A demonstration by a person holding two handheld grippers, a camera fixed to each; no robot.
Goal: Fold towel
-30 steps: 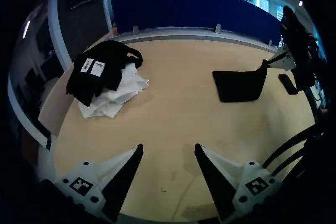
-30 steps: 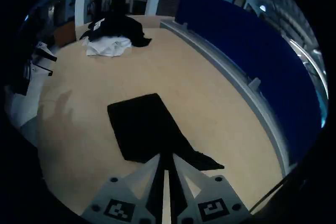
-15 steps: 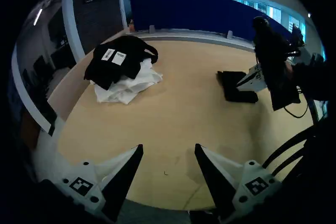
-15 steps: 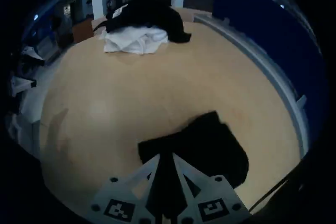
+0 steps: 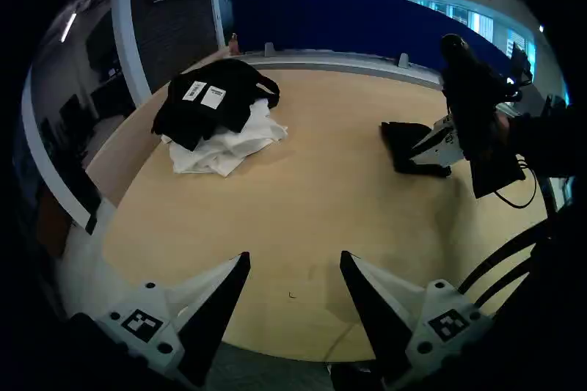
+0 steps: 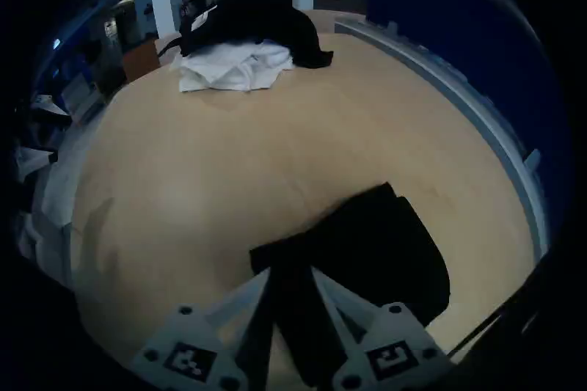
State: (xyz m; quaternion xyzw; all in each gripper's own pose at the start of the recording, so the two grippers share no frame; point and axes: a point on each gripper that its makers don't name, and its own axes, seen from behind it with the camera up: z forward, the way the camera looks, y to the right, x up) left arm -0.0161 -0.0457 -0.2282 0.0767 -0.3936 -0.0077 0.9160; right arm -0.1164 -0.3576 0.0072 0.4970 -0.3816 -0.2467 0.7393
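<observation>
A black towel (image 6: 374, 251) lies doubled over on the pale wooden table (image 6: 220, 156), just ahead of my right gripper (image 6: 291, 273). Its fingers hold a strip of the towel's near edge between them. In the left gripper view the same towel (image 5: 402, 138) is a small dark bundle at the table's right side. The right gripper (image 5: 433, 152) sits low on it, held by a hand in a dark sleeve (image 5: 477, 119). My left gripper (image 5: 293, 259) hangs open over the table's near edge, far from the towel and holding nothing.
A pile of black and white cloths (image 5: 220, 108) sits at the far left of the table (image 5: 330, 193); it is also the pile (image 6: 242, 46) at the far end in the right gripper view. A blue partition (image 5: 345, 20) runs along the back edge. Dark chair bars (image 5: 513, 259) stand at the lower right.
The right gripper carried the towel's end over, so the flat towel is now doubled up. Its fingers have parted slightly. The left gripper has drawn back a little toward the table's edge.
</observation>
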